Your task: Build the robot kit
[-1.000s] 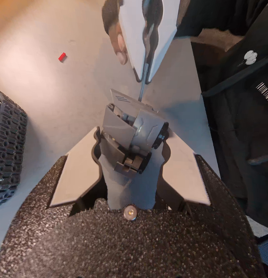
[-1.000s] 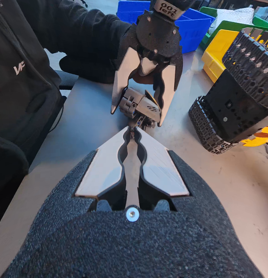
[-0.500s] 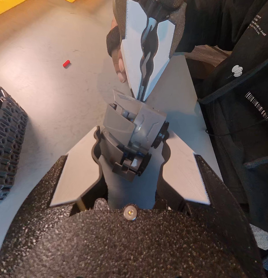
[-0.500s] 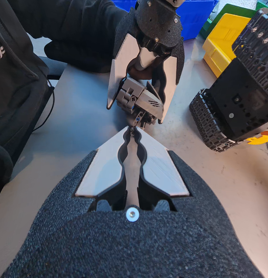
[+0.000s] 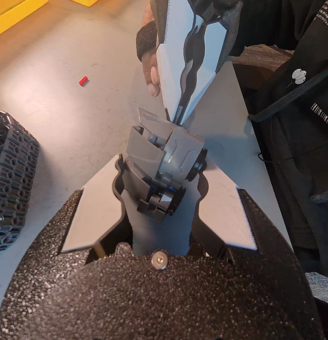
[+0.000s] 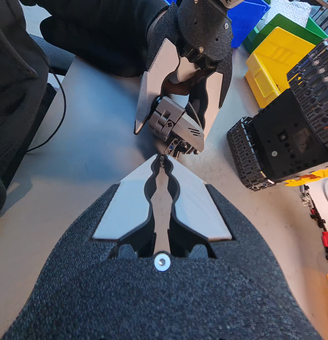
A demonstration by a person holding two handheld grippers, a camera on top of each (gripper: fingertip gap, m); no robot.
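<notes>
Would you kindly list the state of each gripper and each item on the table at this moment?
left gripper: shut on the grey brick assembly, held above the table.
grey brick assembly: gripped, tilted.
right gripper: shut on a small dark pin.
small dark pin: pinched at the fingertips, close to the assembly's underside.
black tracked vehicle: resting on the table.
red piece: lying loose on the table.
yellow bin: open-topped, contents hidden.

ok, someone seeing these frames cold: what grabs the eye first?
The grey brick-built assembly at centre, clamped between the left gripper fingers above the table. Right against its far end, the right gripper is pinched shut on a small dark pin. After that, the black tracked vehicle to the right in the right wrist view, with yellow bins behind it.
</notes>
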